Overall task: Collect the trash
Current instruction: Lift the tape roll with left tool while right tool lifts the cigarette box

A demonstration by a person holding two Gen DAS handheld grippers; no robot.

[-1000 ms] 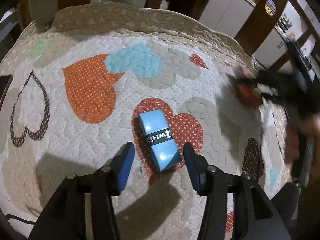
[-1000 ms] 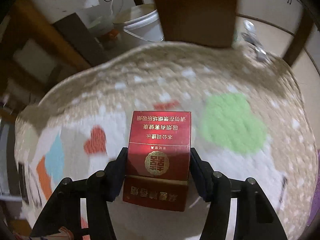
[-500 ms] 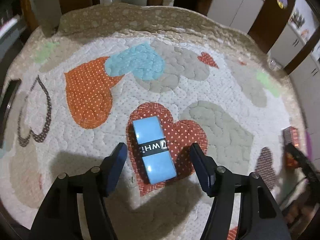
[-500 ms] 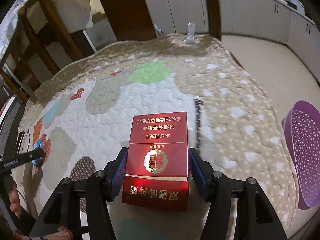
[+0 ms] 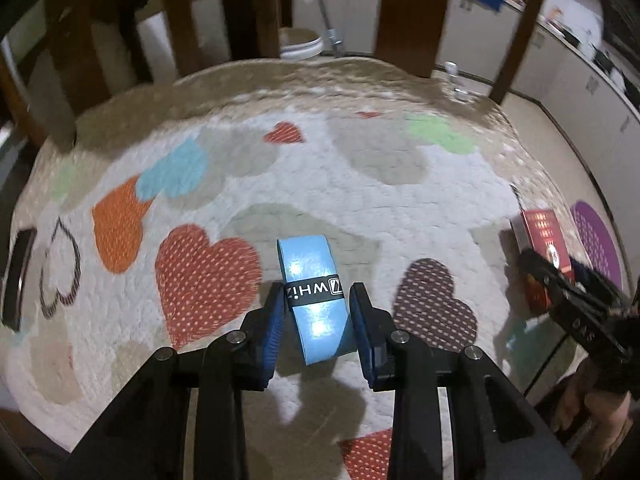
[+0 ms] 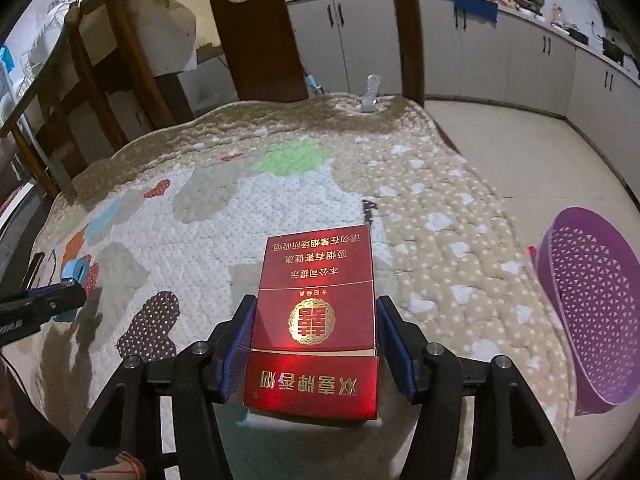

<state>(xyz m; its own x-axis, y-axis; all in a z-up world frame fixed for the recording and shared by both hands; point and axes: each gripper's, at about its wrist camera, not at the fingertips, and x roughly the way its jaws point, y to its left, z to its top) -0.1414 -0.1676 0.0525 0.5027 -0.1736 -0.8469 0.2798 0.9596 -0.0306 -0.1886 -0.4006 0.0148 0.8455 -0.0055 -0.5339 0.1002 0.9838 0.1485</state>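
Note:
A light blue wrapped roll (image 5: 308,260) with a black band sits between the blue pads of my left gripper (image 5: 317,294). The jaws are closing and press on its sides, and it hangs just above the heart-patterned quilt (image 5: 360,184), casting a shadow. In the right wrist view the same roll (image 6: 76,270) shows at the far left. A red cigarette box (image 6: 320,264) with gold print is clamped in my right gripper (image 6: 316,308), near the quilt's right edge. That box (image 5: 542,236) also appears at the right of the left wrist view.
A purple mesh basket (image 6: 592,304) stands on the floor beside the quilt's right edge. A dark phone-like slab (image 5: 18,272) lies at the left edge. A small clear bottle (image 6: 370,94) stands at the far edge. Wooden chair legs (image 6: 256,28) and cabinets lie beyond.
My left gripper has shut on the blue roll and carried it right, off the red heart. My right gripper swung with the red box toward the basket side, then held still.

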